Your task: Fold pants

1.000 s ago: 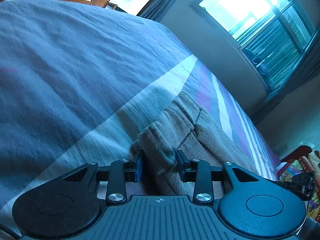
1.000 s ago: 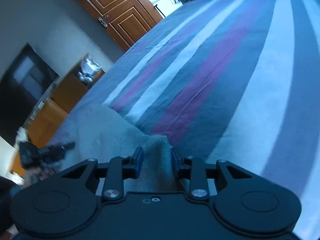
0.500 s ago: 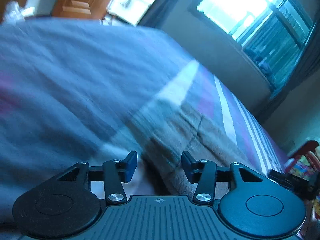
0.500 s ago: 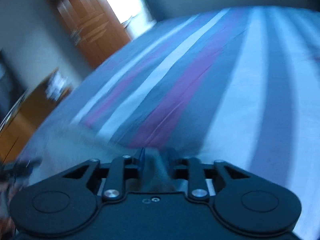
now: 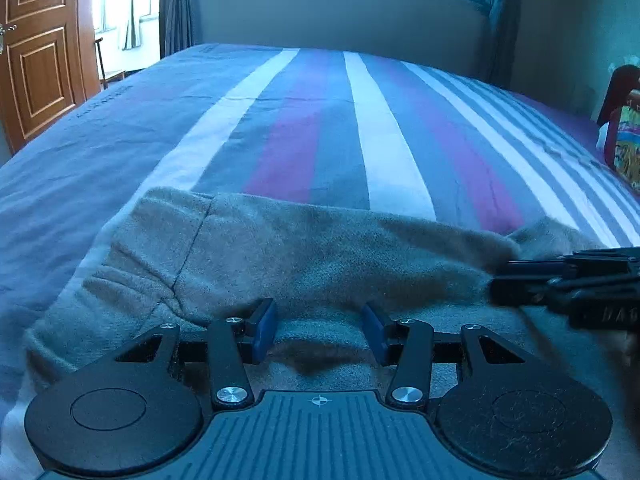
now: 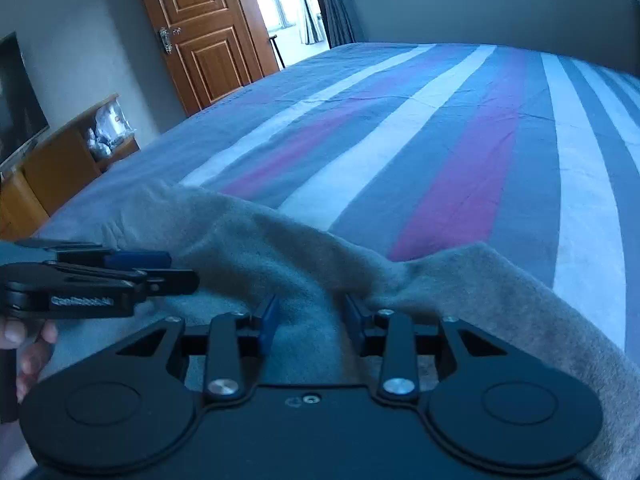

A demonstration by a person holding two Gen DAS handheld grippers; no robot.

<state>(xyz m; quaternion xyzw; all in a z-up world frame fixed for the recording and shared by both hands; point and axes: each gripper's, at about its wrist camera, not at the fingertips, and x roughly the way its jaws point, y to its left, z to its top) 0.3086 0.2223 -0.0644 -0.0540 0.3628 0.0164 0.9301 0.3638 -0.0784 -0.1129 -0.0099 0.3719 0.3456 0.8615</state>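
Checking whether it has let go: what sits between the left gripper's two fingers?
Only pants fabric lying flat under the open left gripper; its fingers pinch nothing, as the left wrist view shows.

A bedroom in a home. A wide bed [image 5: 168, 128] fills both views, covered by a bedspread [image 6: 460, 168] striped in blue, grey, white and purple. A panelled wooden door [image 6: 208, 36] with a metal handle [image 6: 166, 38] stands to the left; beside it, curtains [image 6: 336, 4] hang at a bright window [image 5: 120, 4]. A low wooden cabinet [image 6: 52, 160] lines the left wall, below a dark screen [image 6: 16, 100].
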